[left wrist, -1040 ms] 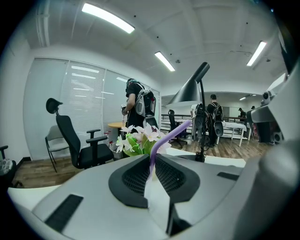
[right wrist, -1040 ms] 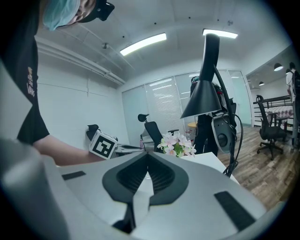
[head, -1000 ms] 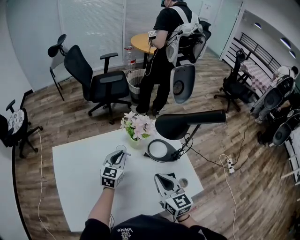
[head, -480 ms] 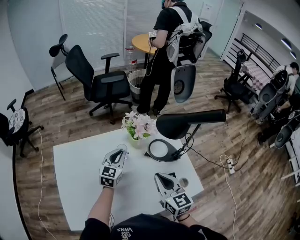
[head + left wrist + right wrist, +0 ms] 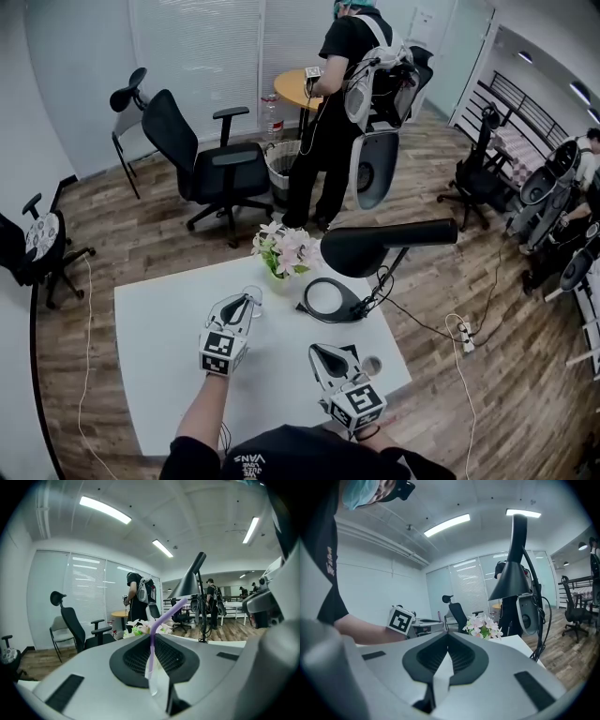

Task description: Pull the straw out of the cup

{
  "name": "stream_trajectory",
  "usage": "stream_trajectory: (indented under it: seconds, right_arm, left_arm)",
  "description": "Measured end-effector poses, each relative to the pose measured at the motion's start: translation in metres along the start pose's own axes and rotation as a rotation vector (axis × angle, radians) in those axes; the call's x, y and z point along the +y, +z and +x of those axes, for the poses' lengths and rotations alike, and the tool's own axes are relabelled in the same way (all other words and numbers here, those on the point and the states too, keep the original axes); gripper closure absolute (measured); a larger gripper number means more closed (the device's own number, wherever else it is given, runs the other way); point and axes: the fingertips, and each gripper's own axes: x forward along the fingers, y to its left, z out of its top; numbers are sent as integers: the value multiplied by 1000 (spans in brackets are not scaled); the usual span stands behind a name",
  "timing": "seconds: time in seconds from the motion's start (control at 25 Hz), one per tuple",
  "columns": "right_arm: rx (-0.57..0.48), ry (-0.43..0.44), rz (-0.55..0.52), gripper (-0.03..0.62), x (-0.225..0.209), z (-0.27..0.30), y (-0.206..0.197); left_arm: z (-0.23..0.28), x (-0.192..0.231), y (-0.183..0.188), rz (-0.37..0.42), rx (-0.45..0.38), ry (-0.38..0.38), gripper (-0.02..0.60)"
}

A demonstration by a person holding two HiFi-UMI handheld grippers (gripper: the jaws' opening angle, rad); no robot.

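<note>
A purple bendy straw [image 5: 152, 641] stands upright between the jaws of my left gripper [image 5: 152, 638], which is shut on it; its bent top leans right. Something clear, which looks like the cup [image 5: 156, 682], shows faintly just below the straw's lower end. In the head view the left gripper [image 5: 246, 301] hovers over the white table [image 5: 159, 352], its tips at the clear cup [image 5: 252, 295]. My right gripper [image 5: 322, 354] sits nearer the table's front right. Its jaws [image 5: 447, 635] meet at the tip with nothing between them.
A black desk lamp [image 5: 386, 243] on a round base [image 5: 330, 300] arches over the table's far right. A pot of pink flowers [image 5: 282, 253] stands at the far edge. A small round object [image 5: 371, 364] lies right of the right gripper. Office chairs [image 5: 208, 164] and a standing person [image 5: 342, 112] are beyond.
My left gripper has lifted slightly with the straw in it. The right gripper has stayed put. The head view has shifted a little.
</note>
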Motion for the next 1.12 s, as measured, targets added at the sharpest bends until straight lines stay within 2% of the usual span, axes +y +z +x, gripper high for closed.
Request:
stream_trajectory:
  seconds: [0.32,0.6,0.8,1.12]
  right_arm:
    - [-7,24,-6,577,6,2,4]
    - [-12,65,-11,577,18,8,6]
    - [-16,94,-20,577,26,16,10]
    - [-24,119,-28,577,36,19,11]
  left_arm:
    - [-15,-1,16,-10,-27,-3,547]
    - [-35,-1,32,11,-62,11,548]
    - [-48,3,38,8,-59,18,548]
    - [-71,1,67,25,-147,16,548]
